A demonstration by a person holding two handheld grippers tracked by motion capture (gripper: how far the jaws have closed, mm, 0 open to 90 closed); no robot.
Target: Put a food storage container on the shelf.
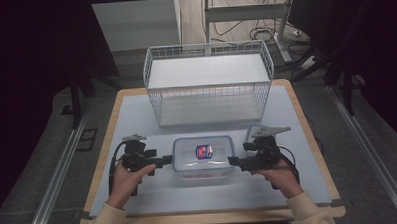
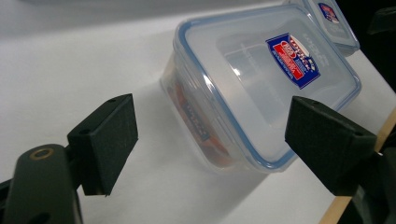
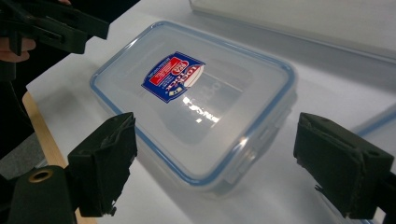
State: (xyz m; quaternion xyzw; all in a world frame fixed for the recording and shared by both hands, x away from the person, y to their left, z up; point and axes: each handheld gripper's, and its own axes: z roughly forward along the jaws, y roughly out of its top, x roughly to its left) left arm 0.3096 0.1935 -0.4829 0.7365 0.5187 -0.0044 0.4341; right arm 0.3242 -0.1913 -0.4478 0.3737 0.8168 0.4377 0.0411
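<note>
Container (image 1: 203,154) lies between both open claws.

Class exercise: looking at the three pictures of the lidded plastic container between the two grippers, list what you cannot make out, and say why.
- What lies inside the container: something red-orange shows through its wall in the left gripper view, blurred by the cloudy plastic.
- The label text: too small and soft to read.
- The second lid beyond it: cut off by the picture's top edge in the left gripper view.
- The wire basket: its back side merges with the dim floor in the high view.
</note>
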